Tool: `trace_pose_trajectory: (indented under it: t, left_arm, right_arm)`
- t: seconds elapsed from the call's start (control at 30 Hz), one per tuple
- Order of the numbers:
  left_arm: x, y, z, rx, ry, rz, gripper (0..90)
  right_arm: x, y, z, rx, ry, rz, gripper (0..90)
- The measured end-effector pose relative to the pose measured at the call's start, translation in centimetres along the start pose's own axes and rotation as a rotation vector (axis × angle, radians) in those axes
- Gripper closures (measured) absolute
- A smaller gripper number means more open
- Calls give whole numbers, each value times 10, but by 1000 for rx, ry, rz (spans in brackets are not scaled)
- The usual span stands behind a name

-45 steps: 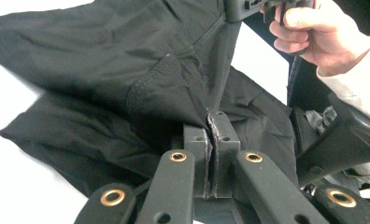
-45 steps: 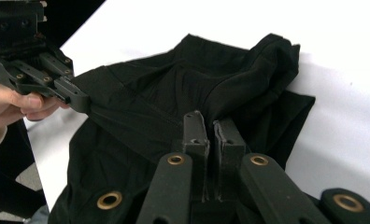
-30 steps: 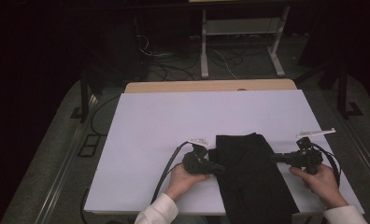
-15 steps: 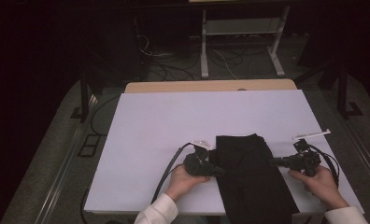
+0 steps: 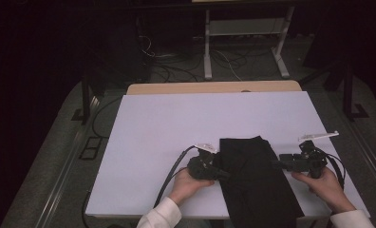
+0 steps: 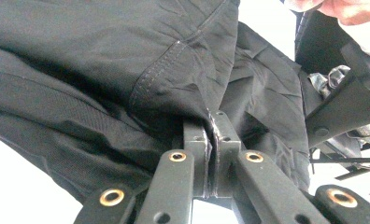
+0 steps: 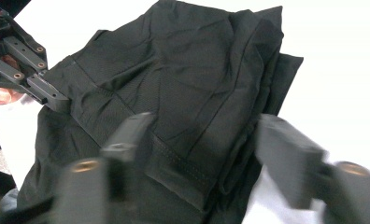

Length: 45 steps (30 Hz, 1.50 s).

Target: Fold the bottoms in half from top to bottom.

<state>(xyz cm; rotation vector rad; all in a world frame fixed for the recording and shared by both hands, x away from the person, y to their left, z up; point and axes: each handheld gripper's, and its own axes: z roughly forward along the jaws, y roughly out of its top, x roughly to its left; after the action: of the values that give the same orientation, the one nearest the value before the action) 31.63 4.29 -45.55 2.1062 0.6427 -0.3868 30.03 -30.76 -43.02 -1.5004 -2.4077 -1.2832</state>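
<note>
Low in the high view's frame, folded black trousers (image 5: 255, 178) lie on the white table (image 5: 186, 123). At their left edge the left gripper (image 5: 222, 174) pinches the fabric. At the right, the right gripper (image 5: 274, 164) has just been opening; its jaws stand apart around the cloth edge.

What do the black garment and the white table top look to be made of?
The black garment looks like a thin woven fabric, matte, perhaps cotton or a synthetic blend: it shows a fine weave, stitched seams and soft creases. The table top looks like a smooth, matte white sheet or board; whether paper, plastic or laminate cannot be told.
</note>
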Motion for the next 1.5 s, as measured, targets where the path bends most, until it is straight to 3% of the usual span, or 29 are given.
trace_pose_trajectory:
  t: [0.23, 0.8, 1.07, 1.5]
  left_arm:
    - [0, 0, 1, 2, 2, 0, 859]
    - [-1, 0, 3, 9, 7, 2, 855]
    - [-1, 0, 2, 5, 9, 2, 855]
    - [0, -1, 3, 10, 11, -5, 852]
  right_arm:
    - [1, 8, -3, -58, -18, -39, 0]
    - [3, 38, 5, -69, -12, -81, 0]
    - [-1, 60, 6, -74, -25, -74, 13]
    - [-12, 84, 27, -39, -18, -63, 14]
